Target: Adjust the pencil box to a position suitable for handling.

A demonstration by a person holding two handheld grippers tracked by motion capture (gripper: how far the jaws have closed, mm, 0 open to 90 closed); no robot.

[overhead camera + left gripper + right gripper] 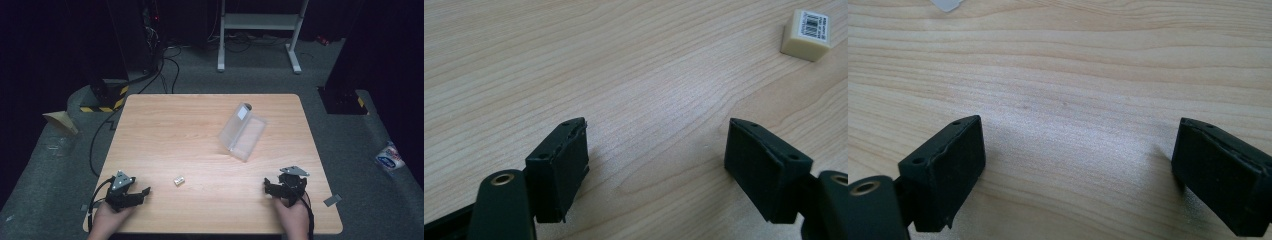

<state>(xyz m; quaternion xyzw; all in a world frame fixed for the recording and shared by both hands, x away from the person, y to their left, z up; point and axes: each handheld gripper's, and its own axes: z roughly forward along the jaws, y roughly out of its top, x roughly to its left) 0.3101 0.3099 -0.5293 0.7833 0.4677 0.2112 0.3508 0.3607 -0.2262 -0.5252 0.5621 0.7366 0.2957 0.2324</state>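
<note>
A light wooden table (200,130) seen from above, with a person's two hands at its near edge, each holding a black gripper. The left gripper (141,192) rests near the near left corner, its jaws spread wide apart with nothing between them. The right gripper (269,187) rests near the near right corner, jaws likewise wide apart and holding nothing. Between the two, closer to the left one, a small cream eraser (179,180) lies on the bare wood (a barcode label on its top face shows in the left gripper view). Farther back, right of centre, a clear plastic case (242,131) lies open, its lid tilted up. Cables trail across the dark floor beyond.
</note>
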